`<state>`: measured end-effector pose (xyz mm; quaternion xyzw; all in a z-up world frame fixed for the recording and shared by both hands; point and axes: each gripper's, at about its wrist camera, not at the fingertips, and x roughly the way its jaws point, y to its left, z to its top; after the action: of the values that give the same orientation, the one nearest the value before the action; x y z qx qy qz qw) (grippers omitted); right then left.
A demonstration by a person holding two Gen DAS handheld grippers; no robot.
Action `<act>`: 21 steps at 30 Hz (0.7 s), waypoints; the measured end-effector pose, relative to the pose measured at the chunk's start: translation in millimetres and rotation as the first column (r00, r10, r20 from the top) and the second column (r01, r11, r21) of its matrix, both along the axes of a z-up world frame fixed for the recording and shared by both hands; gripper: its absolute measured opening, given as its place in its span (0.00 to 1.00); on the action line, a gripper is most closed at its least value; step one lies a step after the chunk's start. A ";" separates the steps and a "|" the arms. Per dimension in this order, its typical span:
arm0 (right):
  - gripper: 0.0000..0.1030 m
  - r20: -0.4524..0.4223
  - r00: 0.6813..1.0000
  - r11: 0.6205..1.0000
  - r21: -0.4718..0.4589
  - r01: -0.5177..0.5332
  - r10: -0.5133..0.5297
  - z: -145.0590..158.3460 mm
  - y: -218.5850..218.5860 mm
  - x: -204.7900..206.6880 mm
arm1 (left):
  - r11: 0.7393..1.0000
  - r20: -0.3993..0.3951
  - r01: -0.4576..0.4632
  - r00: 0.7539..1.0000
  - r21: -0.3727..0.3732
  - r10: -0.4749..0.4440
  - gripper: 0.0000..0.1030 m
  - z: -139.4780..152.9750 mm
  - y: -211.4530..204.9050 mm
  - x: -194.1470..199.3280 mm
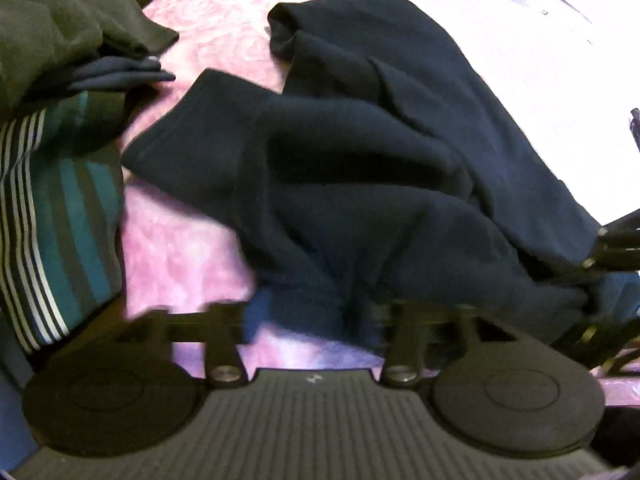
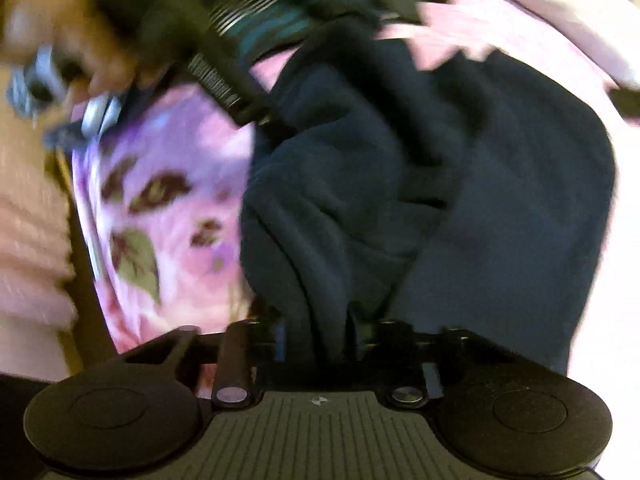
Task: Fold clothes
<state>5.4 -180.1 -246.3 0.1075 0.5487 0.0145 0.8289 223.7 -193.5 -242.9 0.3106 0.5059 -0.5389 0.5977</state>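
Both tongs, left (image 1: 308,316) and right (image 2: 332,344), pinch the dark garment (image 1: 380,152). Bare bedspread (image 1: 180,240) lies left; a striped pile (image 1: 60,208) crowds the far-left edge. The right view is blurred.

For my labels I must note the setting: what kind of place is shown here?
Probably a bedroom at home. The dark garment lies on a pink floral bedspread, and more clothes, such as a striped garment, are piled beside it.

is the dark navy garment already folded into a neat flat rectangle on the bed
No, in the left wrist view the dark navy garment lies crumpled in loose folds across the pink bedspread.
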 end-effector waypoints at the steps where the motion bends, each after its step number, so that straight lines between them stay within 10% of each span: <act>1: 0.23 0.012 0.998 0.997 0.040 0.058 -0.059 9.1 -12.5 -4.8 | 1.000 -0.009 0.010 1.000 -0.016 -0.010 0.11 10.4 -5.6 1.4; 7: 0.21 0.124 0.917 0.918 0.173 0.356 -0.379 80.9 -90.0 -62.9 | 0.949 -0.004 0.169 0.984 -0.264 -0.177 0.10 122.2 -67.6 -31.6; 17: 0.20 0.236 0.548 0.596 0.368 0.714 -0.802 142.6 -198.2 -277.7 | 0.726 0.082 0.445 0.875 -0.525 -0.477 0.00 243.4 -247.1 -231.6; 21: 0.20 0.193 0.425 0.467 0.385 0.796 -0.884 127.0 -247.8 -381.7 | 0.704 0.049 0.487 0.838 -0.518 -0.543 0.03 231.2 -320.2 -335.8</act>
<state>-376.3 -427.9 -119.3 0.4611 0.2484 -0.3195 0.7897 -112.1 -513.6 -11.7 0.2405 0.2686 -0.8141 0.4553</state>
